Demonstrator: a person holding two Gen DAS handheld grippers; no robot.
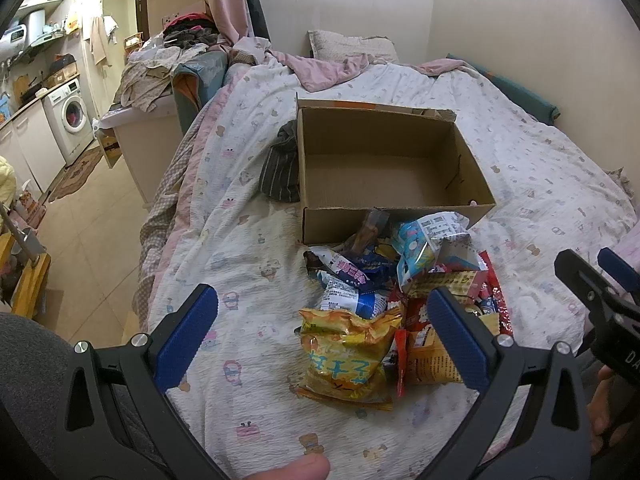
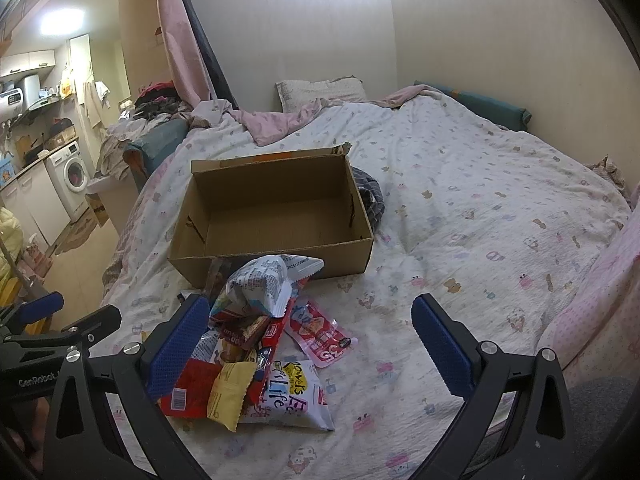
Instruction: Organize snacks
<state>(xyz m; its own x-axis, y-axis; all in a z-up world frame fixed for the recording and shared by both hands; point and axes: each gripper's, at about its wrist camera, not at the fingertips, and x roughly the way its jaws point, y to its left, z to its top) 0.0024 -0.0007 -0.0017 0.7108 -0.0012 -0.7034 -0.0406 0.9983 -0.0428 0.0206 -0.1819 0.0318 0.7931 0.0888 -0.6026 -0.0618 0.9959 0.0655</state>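
1. Snacks pile [image 1: 400, 300] lies on the bed [image 1: 256, 240], heaped just in front of the near wall of an open cardboard box [image 1: 384, 168]; nothing visible inside the box.
2. Left hand-held gripper [image 1: 324, 332]: jaws spread wide, released, holding nothing. Its left finger hangs over bare quilt; its right finger overlaps the pile's right side, contact not clear. A yellow chip bag [image 1: 348, 356] sits between the two fingers.
3. Dark striped cloth [image 1: 280, 168] lies against the box's left wall in the left wrist view.
4. Right hand-held gripper [image 2: 316, 336]: jaws equally wide, released, empty. Its left finger overlaps the pile's edge by a red packet [image 2: 192, 392]; its right finger is over bare quilt.
5. Between the right gripper's fingers: a white bag [image 2: 292, 396] and a pink pouch [image 2: 320, 336], flat on the quilt.
6. Washing machine [image 1: 70, 116] stands in the room far left, well apart from the bed.
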